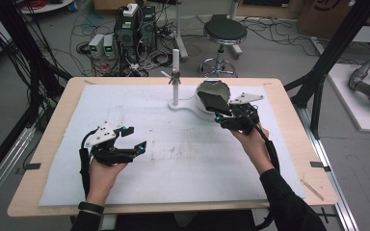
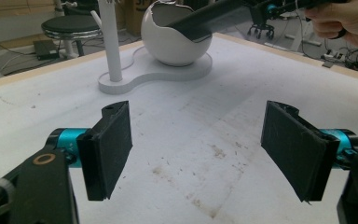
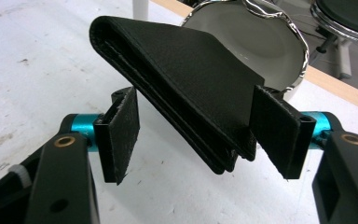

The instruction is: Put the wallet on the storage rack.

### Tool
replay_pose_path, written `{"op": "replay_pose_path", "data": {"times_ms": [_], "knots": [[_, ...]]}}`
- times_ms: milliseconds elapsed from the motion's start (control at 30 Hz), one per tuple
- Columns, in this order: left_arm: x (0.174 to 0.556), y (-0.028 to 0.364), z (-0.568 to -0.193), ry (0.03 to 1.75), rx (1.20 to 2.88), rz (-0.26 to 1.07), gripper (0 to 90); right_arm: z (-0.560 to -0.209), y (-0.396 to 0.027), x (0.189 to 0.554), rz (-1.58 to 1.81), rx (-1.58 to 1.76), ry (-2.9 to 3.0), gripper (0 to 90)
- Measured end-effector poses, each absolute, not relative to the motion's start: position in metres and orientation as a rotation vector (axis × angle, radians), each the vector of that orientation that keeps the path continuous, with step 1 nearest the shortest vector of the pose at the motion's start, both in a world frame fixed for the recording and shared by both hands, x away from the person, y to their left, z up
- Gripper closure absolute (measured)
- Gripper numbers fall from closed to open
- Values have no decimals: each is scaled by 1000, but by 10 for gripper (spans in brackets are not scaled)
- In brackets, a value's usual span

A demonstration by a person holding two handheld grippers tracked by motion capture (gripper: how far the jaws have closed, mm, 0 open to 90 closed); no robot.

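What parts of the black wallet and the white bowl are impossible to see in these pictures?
- Bowl inside, high view: the wallet covers it.
- Wallet's far end, left gripper view: sunk behind the bowl's rim.
- Right gripper, its own view: the wallet's edge covers the right pad's face, so contact is unclear.
- Wallet's contents: folded shut.

Black folded wallet (image 3: 186,79) — tilted, its far end inside the white bowl (image 3: 270,46).

Matt, perhaps leather wallet (image 3: 186,79)
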State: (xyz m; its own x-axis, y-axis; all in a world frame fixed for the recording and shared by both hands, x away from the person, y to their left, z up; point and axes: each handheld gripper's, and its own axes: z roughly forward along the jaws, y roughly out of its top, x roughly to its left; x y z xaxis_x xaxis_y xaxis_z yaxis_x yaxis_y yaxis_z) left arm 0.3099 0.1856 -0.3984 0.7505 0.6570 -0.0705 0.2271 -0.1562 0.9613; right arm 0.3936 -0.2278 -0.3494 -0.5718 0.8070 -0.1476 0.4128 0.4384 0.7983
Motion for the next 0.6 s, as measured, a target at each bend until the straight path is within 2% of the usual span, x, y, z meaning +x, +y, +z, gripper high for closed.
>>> {"op": "replay_pose_path", "data": {"times_ms": [167,600], "knots": [[311,186,-399,706,1724,435,246,-346,-235,388,1069,1011,2173,315],[312,182,-399,700,1724,432,245,-341,-263,378,1153,1057,2097,316]]}}
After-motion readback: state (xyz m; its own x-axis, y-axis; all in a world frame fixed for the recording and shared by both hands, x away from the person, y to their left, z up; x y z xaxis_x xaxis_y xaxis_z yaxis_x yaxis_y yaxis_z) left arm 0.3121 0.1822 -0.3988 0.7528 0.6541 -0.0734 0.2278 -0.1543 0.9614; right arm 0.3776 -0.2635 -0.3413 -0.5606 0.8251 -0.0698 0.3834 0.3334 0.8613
